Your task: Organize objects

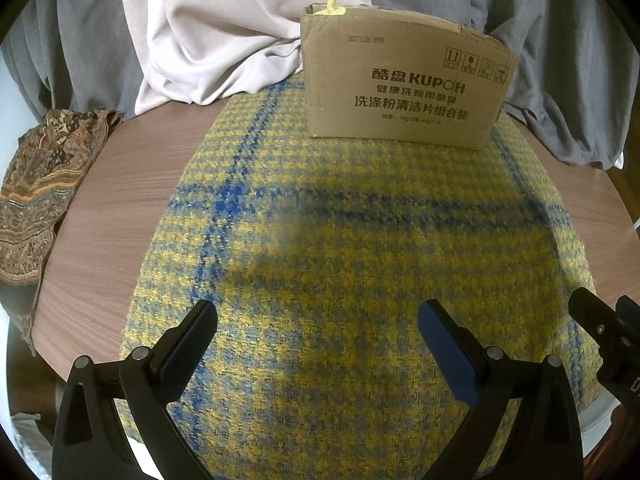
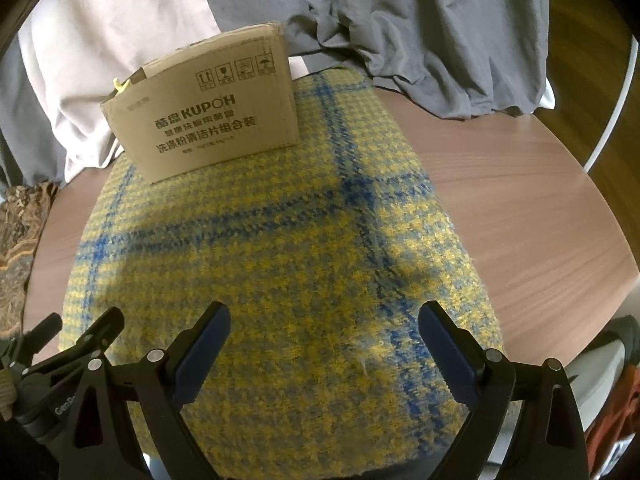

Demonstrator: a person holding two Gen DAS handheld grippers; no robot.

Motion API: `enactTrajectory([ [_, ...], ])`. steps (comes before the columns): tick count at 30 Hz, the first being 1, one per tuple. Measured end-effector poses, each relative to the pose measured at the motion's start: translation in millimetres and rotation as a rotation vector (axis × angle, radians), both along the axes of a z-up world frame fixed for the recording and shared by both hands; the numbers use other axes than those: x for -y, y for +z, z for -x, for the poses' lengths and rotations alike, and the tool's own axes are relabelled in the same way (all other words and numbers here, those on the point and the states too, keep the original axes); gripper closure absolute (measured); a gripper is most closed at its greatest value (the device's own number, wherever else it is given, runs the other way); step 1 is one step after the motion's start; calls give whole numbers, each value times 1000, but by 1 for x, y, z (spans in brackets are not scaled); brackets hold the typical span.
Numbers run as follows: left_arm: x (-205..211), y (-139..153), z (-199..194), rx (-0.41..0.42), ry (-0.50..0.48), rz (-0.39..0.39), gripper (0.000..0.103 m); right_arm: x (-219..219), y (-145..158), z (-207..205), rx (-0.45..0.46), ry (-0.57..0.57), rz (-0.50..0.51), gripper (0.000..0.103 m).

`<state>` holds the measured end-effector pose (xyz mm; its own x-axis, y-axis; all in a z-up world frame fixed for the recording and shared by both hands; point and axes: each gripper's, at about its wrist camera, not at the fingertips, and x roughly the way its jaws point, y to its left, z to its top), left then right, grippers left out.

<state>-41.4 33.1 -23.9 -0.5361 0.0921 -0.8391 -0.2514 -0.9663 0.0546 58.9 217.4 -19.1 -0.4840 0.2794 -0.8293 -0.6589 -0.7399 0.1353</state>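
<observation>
Yellow-and-blue woven cloth [image 1: 360, 240] lay directly beneath both wide-open, empty pairs of fingers, left gripper [image 1: 318, 322] and right gripper [image 2: 324, 326] side by side at its lower-frame edge.

The yellow-and-blue woven cloth [image 1: 360, 240] lies flat and bare ahead of both grippers, giving open passage toward twelve o'clock until the cardboard box [image 1: 404, 84] standing on its far edge blocks the way. Behind the box, bunched grey and pale fabrics [image 1: 224, 40] close off the back. At nine o'clock a patterned brown cloth [image 1: 40, 200] covers the table [image 1: 120, 220] edge; at three o'clock bare tabletop stays free.
</observation>
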Motion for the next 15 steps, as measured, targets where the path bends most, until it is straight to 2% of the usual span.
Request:
enactTrajectory([
  [15, 2, 1, -2, 1, 6, 1, 1, 1, -1, 0, -3, 8, 2, 8],
])
